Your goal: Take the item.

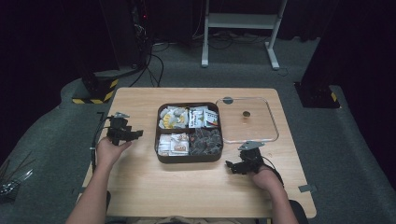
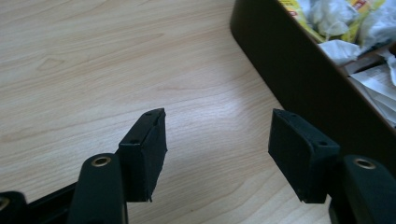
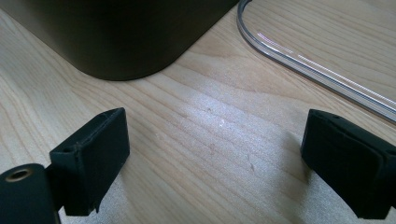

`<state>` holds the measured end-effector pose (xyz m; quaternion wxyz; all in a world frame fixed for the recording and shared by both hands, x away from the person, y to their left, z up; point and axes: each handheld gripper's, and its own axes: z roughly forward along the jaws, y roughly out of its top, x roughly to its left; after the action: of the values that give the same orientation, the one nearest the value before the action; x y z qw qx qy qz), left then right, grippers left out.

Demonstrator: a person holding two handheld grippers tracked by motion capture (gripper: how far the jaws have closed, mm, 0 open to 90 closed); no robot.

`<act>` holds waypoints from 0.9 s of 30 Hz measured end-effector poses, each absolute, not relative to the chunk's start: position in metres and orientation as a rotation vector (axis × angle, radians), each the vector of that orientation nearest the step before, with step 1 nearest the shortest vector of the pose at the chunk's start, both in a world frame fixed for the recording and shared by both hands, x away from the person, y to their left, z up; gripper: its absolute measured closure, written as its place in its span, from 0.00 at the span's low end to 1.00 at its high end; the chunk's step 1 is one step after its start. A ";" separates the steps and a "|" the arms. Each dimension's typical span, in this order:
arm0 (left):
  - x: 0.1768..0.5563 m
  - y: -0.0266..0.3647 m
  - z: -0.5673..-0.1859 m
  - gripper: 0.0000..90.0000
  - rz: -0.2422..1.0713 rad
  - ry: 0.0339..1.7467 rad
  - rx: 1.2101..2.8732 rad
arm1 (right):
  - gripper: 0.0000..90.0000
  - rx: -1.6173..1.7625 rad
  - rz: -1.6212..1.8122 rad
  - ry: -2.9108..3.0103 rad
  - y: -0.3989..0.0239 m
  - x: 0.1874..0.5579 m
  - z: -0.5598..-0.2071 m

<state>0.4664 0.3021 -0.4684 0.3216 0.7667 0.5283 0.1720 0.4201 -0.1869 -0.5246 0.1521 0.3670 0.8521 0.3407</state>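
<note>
We hold both tools empty beside the brown tray (image 1: pixel 189 159) at table centre: left tool (image 1: pixel 135 134) half-open, right tool (image 1: pixel 231 165) wide. Next, likely fit the clear lid (image 1: pixel 273 123), lying right of the tray.

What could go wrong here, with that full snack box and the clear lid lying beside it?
The clear lid is hard to see against the table, so the right claw, open just short of its edge, might bump or misgrab it. The snack box is heaped with packets, which could stop the lid from seating flat. The left claw, open near the box's wall, might shove the box sideways.
</note>
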 end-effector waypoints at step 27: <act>0.464 0.256 -0.443 0.52 0.354 1.174 2.028 | 0.09 1.058 0.978 2.441 -0.187 0.419 -0.525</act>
<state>0.4642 0.2563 -0.4433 0.3764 0.7928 0.4590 0.1384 0.4195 -0.1869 -0.5247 0.1529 0.3687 0.8511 0.3410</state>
